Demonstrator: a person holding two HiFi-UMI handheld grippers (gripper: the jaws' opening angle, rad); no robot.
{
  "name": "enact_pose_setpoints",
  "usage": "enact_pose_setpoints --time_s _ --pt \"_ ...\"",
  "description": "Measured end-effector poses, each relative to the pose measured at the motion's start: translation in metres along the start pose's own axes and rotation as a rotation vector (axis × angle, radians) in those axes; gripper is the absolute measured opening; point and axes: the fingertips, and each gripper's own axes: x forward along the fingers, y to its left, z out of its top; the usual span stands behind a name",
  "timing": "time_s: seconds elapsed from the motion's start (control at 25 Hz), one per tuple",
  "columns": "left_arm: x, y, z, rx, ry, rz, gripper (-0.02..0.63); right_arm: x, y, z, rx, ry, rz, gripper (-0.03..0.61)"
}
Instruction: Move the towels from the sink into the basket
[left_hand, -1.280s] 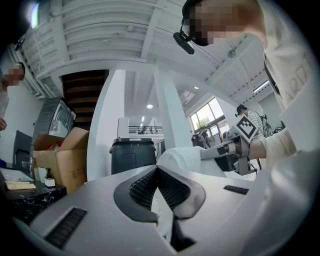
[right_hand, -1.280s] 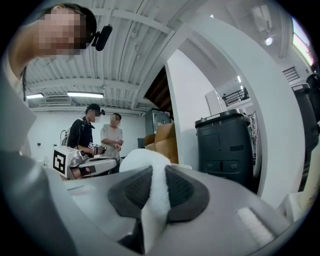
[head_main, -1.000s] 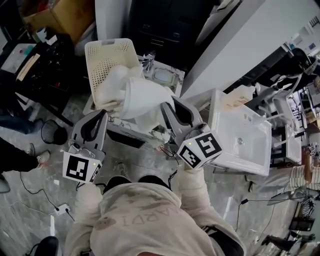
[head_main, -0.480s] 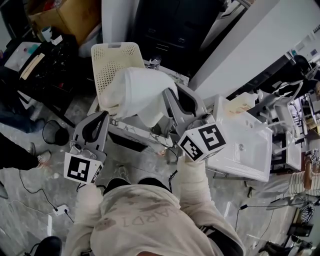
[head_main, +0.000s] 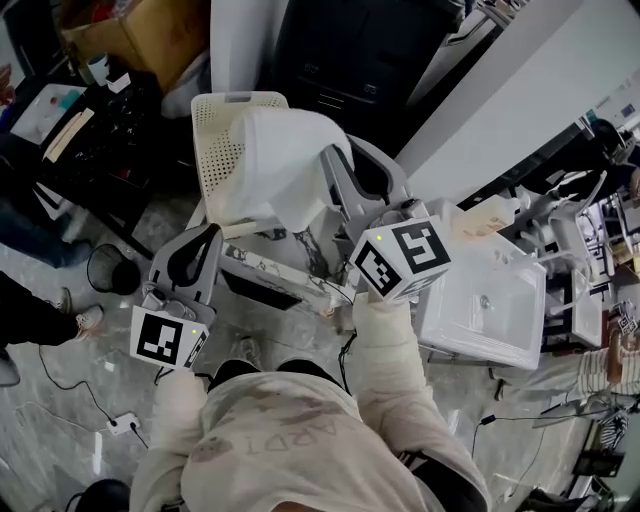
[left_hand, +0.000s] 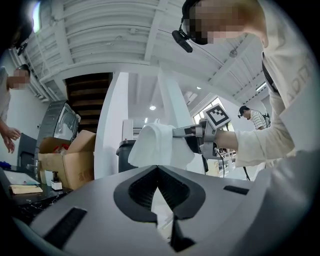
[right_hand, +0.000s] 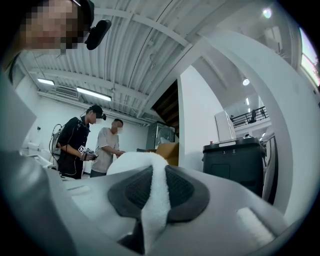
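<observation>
Right gripper (head_main: 336, 165) clamps towel (head_main: 275, 165) hanging over basket (head_main: 213, 150); left gripper (head_main: 207, 235) closed, empty, by basket's near edge. Sink (head_main: 490, 300) well right; grey floor (head_main: 60, 420) cluttered, cabled

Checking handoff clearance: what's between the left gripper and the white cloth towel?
Nothing. The left gripper view shows bare air between the left gripper and the white cloth towel, clamped in the right gripper.

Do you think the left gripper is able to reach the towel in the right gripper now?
Probably yes: the towel hangs from the right gripper in open air ahead of the left gripper, nothing between, though its shut jaws must open first.
</observation>
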Motion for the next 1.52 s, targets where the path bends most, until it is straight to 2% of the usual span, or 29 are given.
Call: enact_pose_setpoints --time_s 0.4,0.64,0.96,1.52 --pt "0.000 0.026 -0.008 0.009 0.010 -0.005 0.003 0.047 -0.003 -0.003 -0.018 -0.005 -0.016 0.069" --pt "-0.002 0.045 -0.015 0.000 0.014 0.001 0.003 0.074 -0.004 -0.019 -0.027 0.008 -0.028 0.069" --pt "0.001 0.067 -0.026 -0.015 0.032 0.012 0.003 0.099 -0.009 -0.074 0.042 0.091 -0.033 0.071" --pt "0.011 0.092 -0.043 -0.050 0.059 0.029 0.003 0.137 -0.021 -0.167 0.006 0.295 -0.058 0.072"
